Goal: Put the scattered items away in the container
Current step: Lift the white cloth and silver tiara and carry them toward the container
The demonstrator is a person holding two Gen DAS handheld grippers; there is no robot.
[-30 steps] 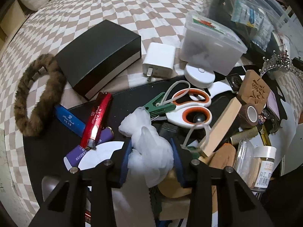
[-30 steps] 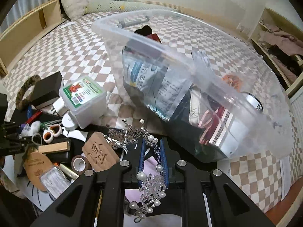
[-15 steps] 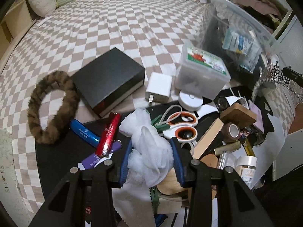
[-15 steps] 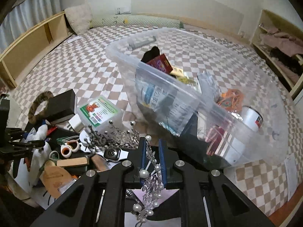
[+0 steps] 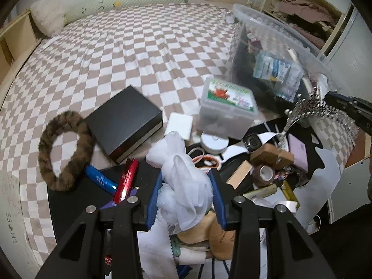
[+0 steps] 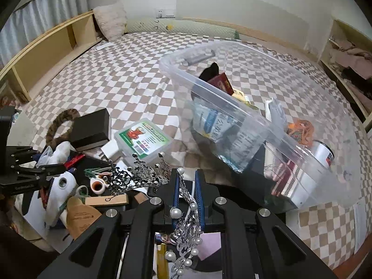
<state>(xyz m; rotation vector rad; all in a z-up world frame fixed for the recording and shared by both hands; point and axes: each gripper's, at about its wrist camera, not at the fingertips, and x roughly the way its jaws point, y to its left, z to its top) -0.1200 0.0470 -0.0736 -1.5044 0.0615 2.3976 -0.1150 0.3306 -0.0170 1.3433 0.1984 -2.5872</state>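
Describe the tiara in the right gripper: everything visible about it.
The tiara is a silvery, metal-looking crown of ornate filigree, studded with round pearl-like beads along its band and on its points. The right gripper is shut on one end of the band, between its blue pads. From there the crown curves out to the left with its points up, lifted clear of the clutter beneath it. The left wrist view shows it hanging in the air beside the clear plastic bin, not yet inside.

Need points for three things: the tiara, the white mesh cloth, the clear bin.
tiara (image 6: 139,176), right wrist view, on the filigree band left of the jaws.
white mesh cloth (image 5: 183,183), left wrist view, on the bunched middle between the jaws.
clear bin (image 6: 232,102), right wrist view, on the near rim.
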